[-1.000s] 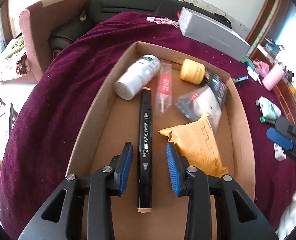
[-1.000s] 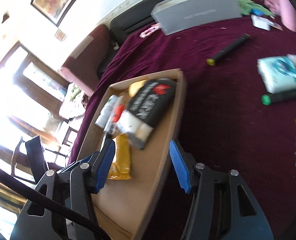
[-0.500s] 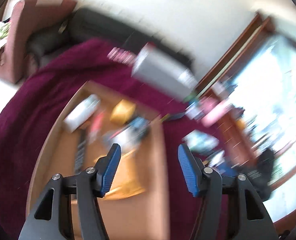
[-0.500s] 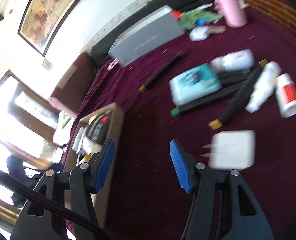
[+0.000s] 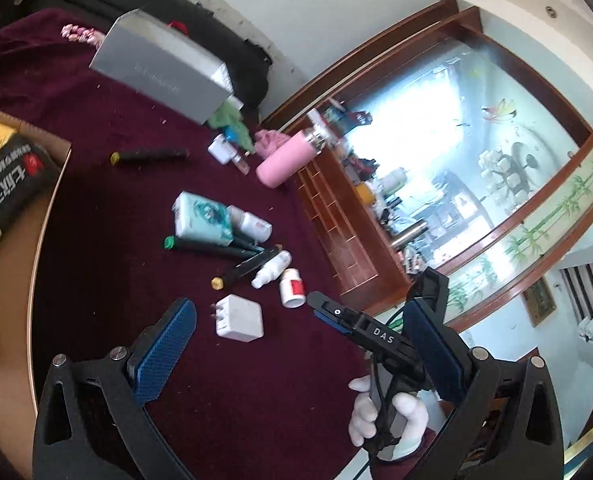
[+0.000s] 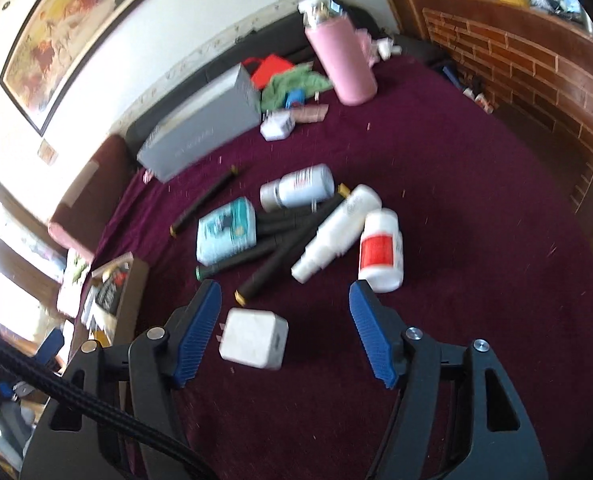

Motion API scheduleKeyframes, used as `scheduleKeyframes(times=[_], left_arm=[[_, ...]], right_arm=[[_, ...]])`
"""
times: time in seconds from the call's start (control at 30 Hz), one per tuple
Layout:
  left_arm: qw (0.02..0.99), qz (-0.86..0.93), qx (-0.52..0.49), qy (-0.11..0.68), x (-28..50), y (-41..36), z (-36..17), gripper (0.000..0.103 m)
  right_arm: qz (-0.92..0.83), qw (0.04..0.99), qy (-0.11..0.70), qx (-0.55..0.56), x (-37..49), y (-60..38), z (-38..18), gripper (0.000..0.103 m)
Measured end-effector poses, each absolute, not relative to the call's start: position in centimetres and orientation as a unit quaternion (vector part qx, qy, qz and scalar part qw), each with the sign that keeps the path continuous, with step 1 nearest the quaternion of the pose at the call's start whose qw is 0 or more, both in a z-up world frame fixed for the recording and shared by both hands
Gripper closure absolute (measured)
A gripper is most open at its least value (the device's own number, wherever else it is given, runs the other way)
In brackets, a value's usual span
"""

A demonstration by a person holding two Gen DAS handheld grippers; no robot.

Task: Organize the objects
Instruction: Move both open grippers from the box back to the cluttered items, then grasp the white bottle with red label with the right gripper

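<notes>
A cardboard box (image 5: 50, 204) sits at the left on the maroon cloth, holding a black packet (image 5: 10, 182); it also shows far left in the right wrist view (image 6: 130, 300). Loose items lie on the cloth: a white charger (image 6: 254, 338), black markers (image 6: 280, 258), a teal tissue pack (image 6: 226, 230), white bottles (image 6: 338, 230) and a red-labelled bottle (image 6: 380, 250). My left gripper (image 5: 296, 346) is open and empty above the cloth near the charger (image 5: 240, 318). My right gripper (image 6: 286, 330) is open and empty, just over the charger; it also shows in the left wrist view (image 5: 360, 330).
A grey long box (image 6: 204, 126), a pink flask (image 6: 346, 60), green cloth (image 6: 292, 84) and a small white plug (image 6: 278, 126) lie at the far side. A wooden brick-pattern cabinet (image 6: 536, 68) borders the right. A lone marker (image 5: 148, 156) lies near the cardboard box.
Both grippers have swung right, away from the cardboard box, toward the loose items. My left gripper has opened wider and left the marker in the box. My right gripper now hovers over the charger.
</notes>
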State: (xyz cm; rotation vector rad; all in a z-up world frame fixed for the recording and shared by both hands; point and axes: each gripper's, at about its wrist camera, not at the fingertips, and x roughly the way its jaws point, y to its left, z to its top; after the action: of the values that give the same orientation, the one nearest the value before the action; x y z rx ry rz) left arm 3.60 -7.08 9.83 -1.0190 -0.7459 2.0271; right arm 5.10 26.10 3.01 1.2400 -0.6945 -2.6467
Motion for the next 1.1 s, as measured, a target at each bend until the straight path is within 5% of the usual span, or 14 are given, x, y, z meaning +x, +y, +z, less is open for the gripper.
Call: scheduleKeyframes(times=[0.47,0.63,0.83,0.93,1.0,1.1], left_arm=[[0.317,0.804,-0.459,-0.205,3.4,-4.7,7.2,0.002],[0.323,0.830,-0.441,-0.109,2.5,-0.6,9.5,0.002],[0.337,0.839,-0.427,0.028,0.2,5.8,9.2,0.005],[0.327,0.834,-0.434,0.094,-1.6,9.1,7.1,0.021],[0.328,0.825,-0.442,0.129,-2.5,11.0,5.6,0.045],[0.338,0.803,-0.453,0.188,-3.3,13.7,3.2,0.054]], right_arm=[[-0.871,-0.031,-0.177,0.456,1.1,29.1,-1.0,0.038],[-0.866,-0.033,-0.170,0.469,-0.2,28.3,-2.5,0.069],[-0.872,-0.050,-0.193,0.447,1.8,30.4,-2.3,0.071],[-0.875,-0.076,-0.202,0.433,3.1,32.0,-2.4,0.071],[-0.876,-0.062,-0.234,0.418,3.6,33.2,-2.6,0.071],[-0.874,-0.051,-0.254,0.412,3.9,33.8,-2.7,0.071]])
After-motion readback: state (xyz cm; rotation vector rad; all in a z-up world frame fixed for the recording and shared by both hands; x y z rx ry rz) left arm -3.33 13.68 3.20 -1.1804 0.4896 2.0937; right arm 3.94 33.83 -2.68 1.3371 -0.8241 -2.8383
